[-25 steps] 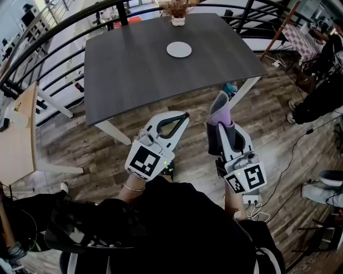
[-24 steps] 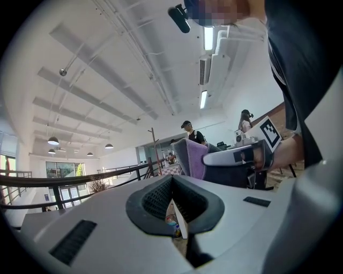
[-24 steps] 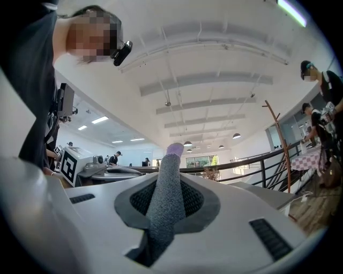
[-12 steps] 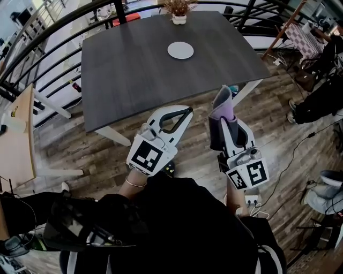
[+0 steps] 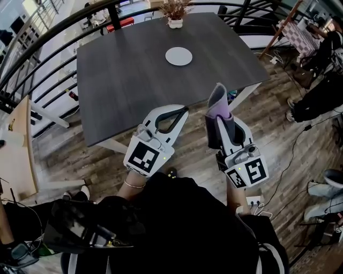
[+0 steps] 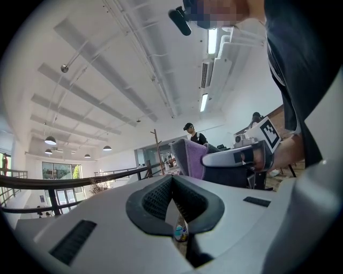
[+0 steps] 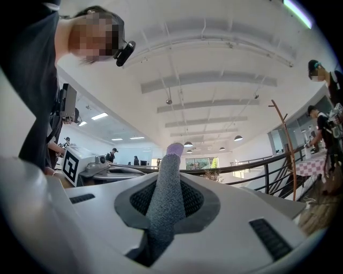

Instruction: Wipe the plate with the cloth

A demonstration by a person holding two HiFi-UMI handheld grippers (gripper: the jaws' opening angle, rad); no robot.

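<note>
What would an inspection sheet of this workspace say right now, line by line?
Surface: dark table, only two things on it.
Job's things: white plate near the far edge; purple-grey cloth off the table, in the right tool.
Clutter: potted plant at the far edge, behind the plate.
Grippers: left tool shut, empty; right tool shut on the cloth; both near the table's front edge.
Cables: white lead and plug on the floor, right side.
Surroundings: wood floor, black railing, another person at right.

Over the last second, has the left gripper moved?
Yes. The left gripper has come forward toward the table: its tip now reaches the table's near edge, where a strip of floor showed between them before.
</note>
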